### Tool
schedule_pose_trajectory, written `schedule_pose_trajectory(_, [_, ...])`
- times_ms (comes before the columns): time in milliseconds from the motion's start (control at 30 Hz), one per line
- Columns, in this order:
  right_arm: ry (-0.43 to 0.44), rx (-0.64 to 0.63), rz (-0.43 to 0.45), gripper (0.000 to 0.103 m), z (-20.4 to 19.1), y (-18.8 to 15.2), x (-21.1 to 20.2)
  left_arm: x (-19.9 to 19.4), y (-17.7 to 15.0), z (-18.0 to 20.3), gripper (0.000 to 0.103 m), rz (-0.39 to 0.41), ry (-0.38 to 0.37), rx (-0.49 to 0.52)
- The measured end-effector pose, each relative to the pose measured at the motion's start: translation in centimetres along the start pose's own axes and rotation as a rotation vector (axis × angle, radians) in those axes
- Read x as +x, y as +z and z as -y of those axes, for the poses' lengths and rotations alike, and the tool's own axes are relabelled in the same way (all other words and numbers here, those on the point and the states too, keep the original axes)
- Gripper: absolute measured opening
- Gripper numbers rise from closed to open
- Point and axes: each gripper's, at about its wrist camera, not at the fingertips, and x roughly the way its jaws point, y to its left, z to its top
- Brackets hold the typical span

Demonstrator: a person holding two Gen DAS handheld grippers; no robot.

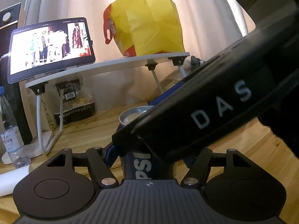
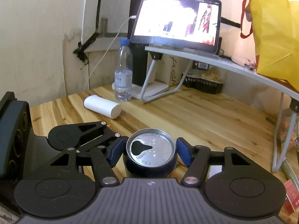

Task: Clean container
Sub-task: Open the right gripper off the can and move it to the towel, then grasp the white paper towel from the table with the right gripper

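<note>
Between the blue pads of the left gripper (image 1: pixel 148 158) stands a dark blue can (image 1: pixel 142 166), upright on the wooden table (image 2: pixel 186 112); the jaws are closed firmly on its body, one pad on each side. Over it, from the right of the left wrist view, slants the black right gripper (image 2: pixel 149 153), hiding much of the can's silver top. Seen from the right wrist, that gripper's jaws are partly open and flank the can's upper rim, with a thin gap showing at the right pad, so it does not hold the can. The can's lid is open, its dark drinking hole plain to see. Part of the left gripper's black linkage shows just left of the can in this view. Farther back on the table lies a white roll (image 2: pixel 102 107) on its side, and near it stands a clear bottle (image 2: pixel 123 74) with a blue cap. Behind them a white shelf (image 2: pixel 224 63) on wire legs carries a lit tablet (image 2: pixel 177 22) and a yellow bag (image 2: pixel 276 37).
</note>
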Motion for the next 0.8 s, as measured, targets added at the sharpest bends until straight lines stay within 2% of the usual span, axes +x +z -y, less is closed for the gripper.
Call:
schedule_pose_trajectory(100, [0.008,0.025,-0.009,0.064,0.3,0.2,0.2,0.1,0.0,-0.1,0.067,0.000,0.001,0.004])
schedule_pose_trajectory(200, [0.019,0.059,0.008,0.064,0.8,0.0,0.0,0.4,0.0,-0.5,0.067,-0.027,-0.020,-0.039])
schedule_pose_trajectory(367, [0.010,0.220,0.081,0.076,4.4,-0.4,-1.5,0.8,-0.2,-1.4,0.067,-0.041,-0.018,-0.096])
schedule_pose_trajectory(433, [-0.063,0.277,0.067,0.075,7.0,-1.0,-1.0,0.8,-0.2,-1.4,0.067,-0.039,-0.022,-0.093])
schedule_pose_trajectory(533, [-0.277,0.262,-0.020,0.073,10.7,-2.5,1.0,0.9,-0.3,-1.5,0.067,-0.041,-0.021,-0.101])
schedule_pose_trajectory(600, [-0.340,0.271,-0.066,0.069,12.5,-3.4,2.2,0.9,-0.3,-1.7,0.067,-0.044,-0.020,-0.111])
schedule_pose_trajectory(667, [-0.346,0.314,-0.097,0.069,13.9,-4.2,3.3,0.9,-0.2,-1.7,0.067,-0.043,-0.017,-0.117])
schedule_pose_trajectory(800, [-0.303,0.385,-0.115,0.069,14.5,-5.1,5.2,0.9,-0.2,-1.6,0.067,-0.042,-0.029,-0.112])
